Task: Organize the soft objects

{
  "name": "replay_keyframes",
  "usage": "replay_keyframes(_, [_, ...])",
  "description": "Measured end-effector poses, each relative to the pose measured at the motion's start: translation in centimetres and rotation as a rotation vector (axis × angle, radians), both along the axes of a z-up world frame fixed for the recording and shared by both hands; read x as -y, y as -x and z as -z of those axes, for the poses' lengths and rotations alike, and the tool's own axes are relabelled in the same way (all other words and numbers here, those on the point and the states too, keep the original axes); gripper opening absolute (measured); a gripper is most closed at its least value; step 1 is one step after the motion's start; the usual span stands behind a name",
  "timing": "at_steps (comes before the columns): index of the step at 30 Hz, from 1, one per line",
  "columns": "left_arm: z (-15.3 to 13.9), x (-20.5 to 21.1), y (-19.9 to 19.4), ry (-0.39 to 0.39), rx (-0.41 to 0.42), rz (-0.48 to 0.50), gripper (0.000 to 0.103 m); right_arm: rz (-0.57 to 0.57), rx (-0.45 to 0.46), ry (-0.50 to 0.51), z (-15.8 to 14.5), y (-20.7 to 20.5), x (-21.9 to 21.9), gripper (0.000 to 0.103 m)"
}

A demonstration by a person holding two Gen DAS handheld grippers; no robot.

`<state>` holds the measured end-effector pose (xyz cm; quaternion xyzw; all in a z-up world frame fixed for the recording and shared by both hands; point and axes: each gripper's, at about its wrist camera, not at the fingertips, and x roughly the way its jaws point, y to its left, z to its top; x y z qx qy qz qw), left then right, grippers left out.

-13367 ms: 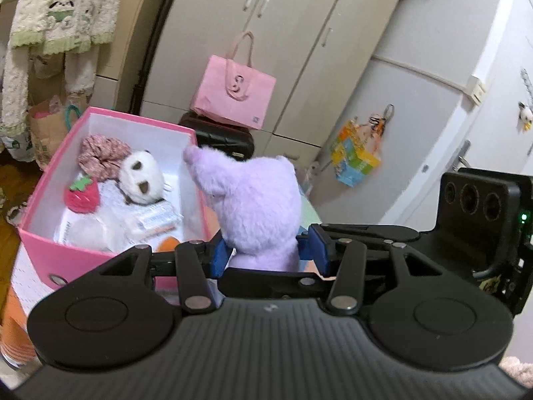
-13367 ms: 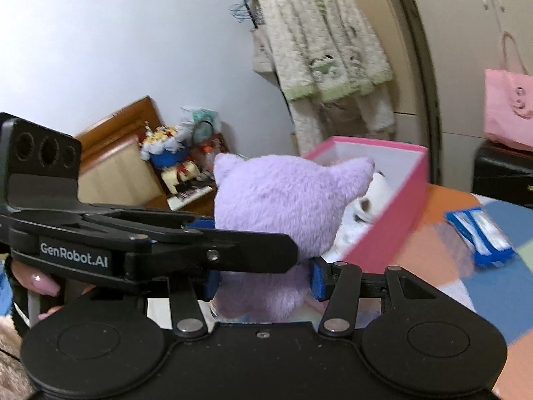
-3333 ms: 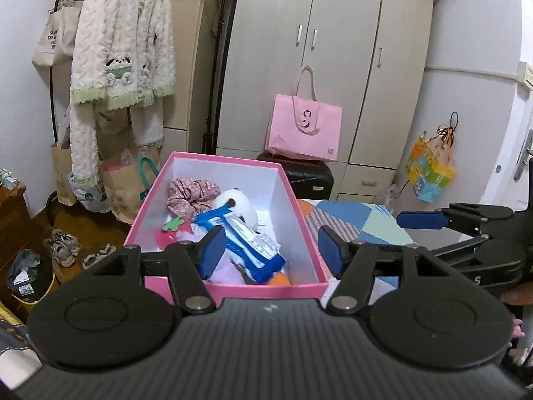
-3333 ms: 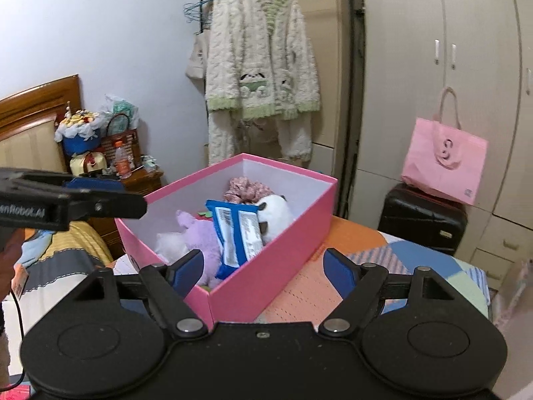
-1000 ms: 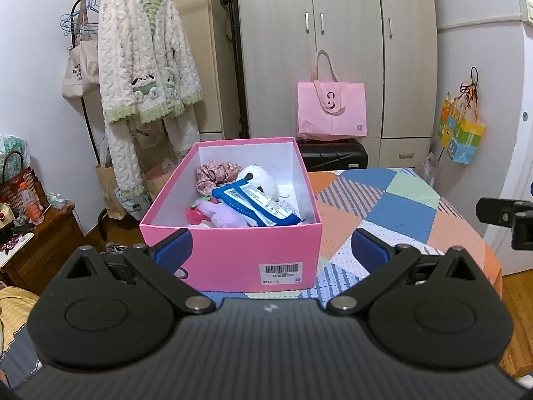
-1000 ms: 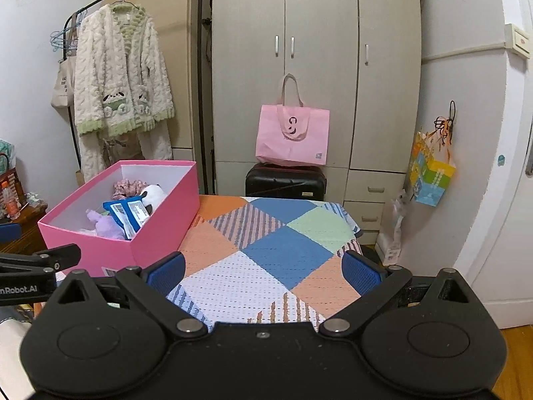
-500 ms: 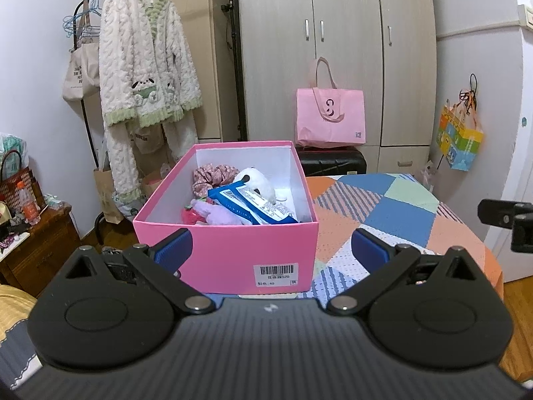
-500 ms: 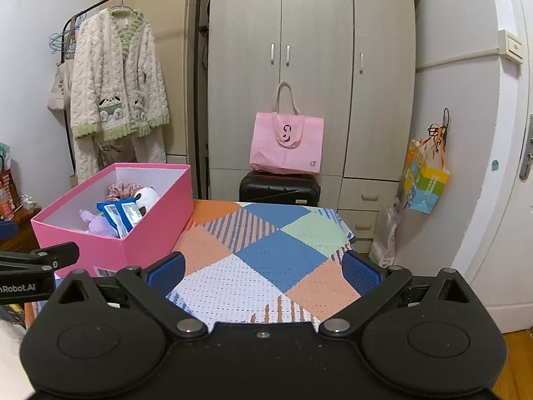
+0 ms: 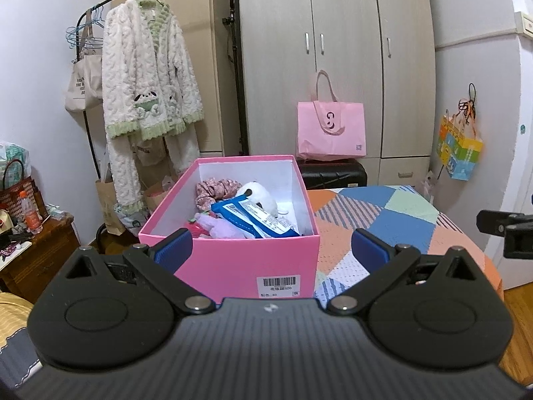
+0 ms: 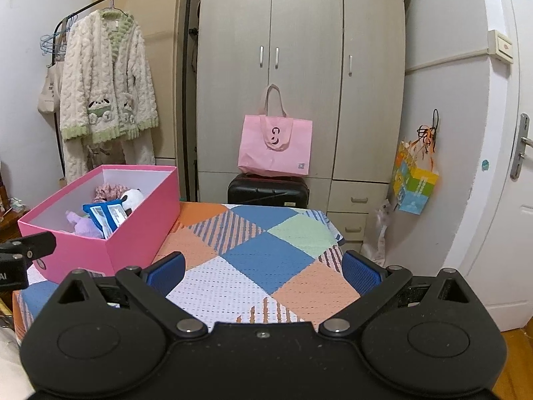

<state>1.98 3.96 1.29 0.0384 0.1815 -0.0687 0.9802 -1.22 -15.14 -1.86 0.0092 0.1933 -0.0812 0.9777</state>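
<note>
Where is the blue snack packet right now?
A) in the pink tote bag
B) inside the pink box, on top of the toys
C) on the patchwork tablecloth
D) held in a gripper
B: the blue snack packet lies inside the pink box, resting over the purple plush next to the white panda plush; both the left gripper and the right gripper are open with nothing in them.

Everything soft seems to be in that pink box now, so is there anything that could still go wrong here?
Possibly. The pink cardboard box sits close to the corner of the patchwork-covered table, so a nudge might tip it off. The blue snack packet lies loosely atop the purple plush toy and could slide. Both the left gripper and the right gripper are open and empty.
</note>
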Motion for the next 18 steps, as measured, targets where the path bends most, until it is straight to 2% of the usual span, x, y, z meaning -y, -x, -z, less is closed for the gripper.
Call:
replay_keyframes(10, [-0.05, 0.15, 0.05, -0.009, 0.011, -0.010, 0.103, 0.004, 0.011, 0.006, 0.01, 0.42, -0.04, 0.102])
replay_keyframes(18, [0.16, -0.65, -0.29, 0.034, -0.022, -0.012, 0.103, 0.005, 0.004, 0.019, 0.05, 0.22, -0.15, 0.102])
